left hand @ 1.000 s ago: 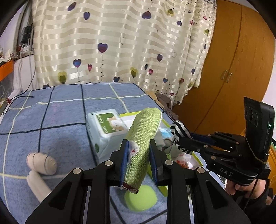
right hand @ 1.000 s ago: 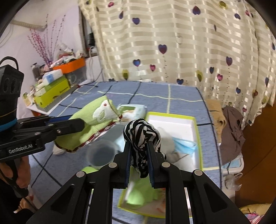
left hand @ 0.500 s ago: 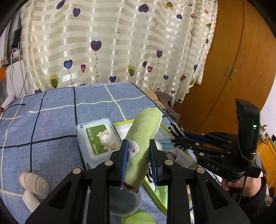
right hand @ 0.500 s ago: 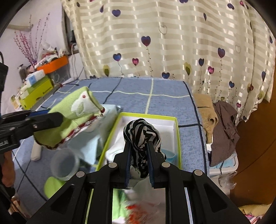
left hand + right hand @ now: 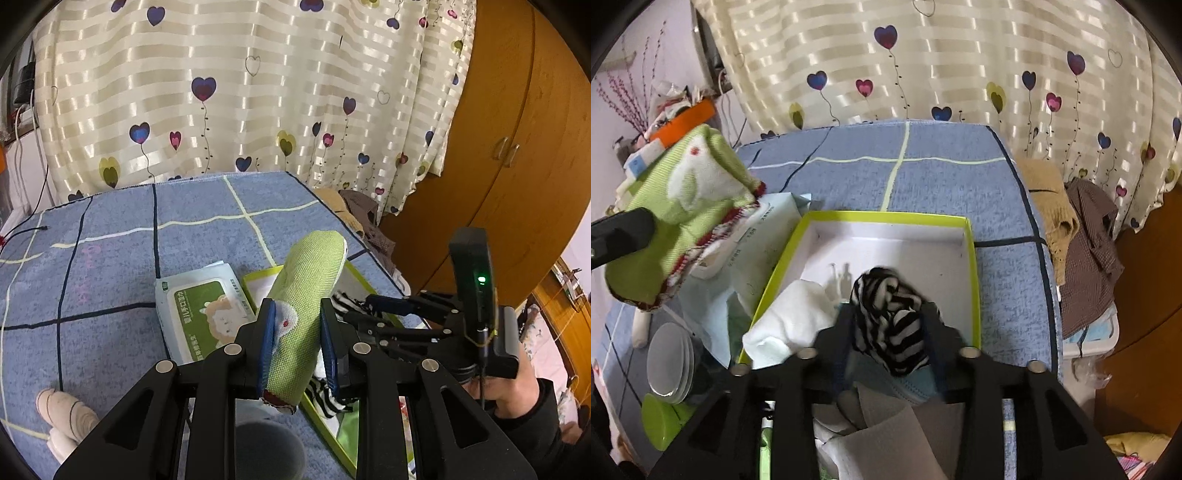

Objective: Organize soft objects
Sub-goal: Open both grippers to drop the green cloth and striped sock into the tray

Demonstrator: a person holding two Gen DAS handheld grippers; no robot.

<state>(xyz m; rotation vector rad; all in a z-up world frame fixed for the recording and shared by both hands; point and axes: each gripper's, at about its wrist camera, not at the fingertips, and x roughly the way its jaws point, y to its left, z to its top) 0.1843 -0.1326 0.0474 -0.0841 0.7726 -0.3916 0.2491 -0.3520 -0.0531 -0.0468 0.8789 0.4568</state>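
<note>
left tool (image 5: 297,341) clamped on green rolled cloth (image 5: 308,295), raised above the bed (image 5: 110,258). right tool (image 5: 888,328) gripping striped sock (image 5: 890,317) over the lime-rimmed box (image 5: 971,258). only the right view shows the box interior: white cloth (image 5: 790,321), grey fabric.

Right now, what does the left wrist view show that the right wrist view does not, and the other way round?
Only the left wrist view shows the wardrobe, the beige rolls at lower left, and the whole right gripper with the person's hand. Only the right wrist view shows the box floor, the white cloth inside it, the orange bin and the green lid. Both show the green sock in the left gripper, the striped sock, the wipes pack and the curtain.
</note>
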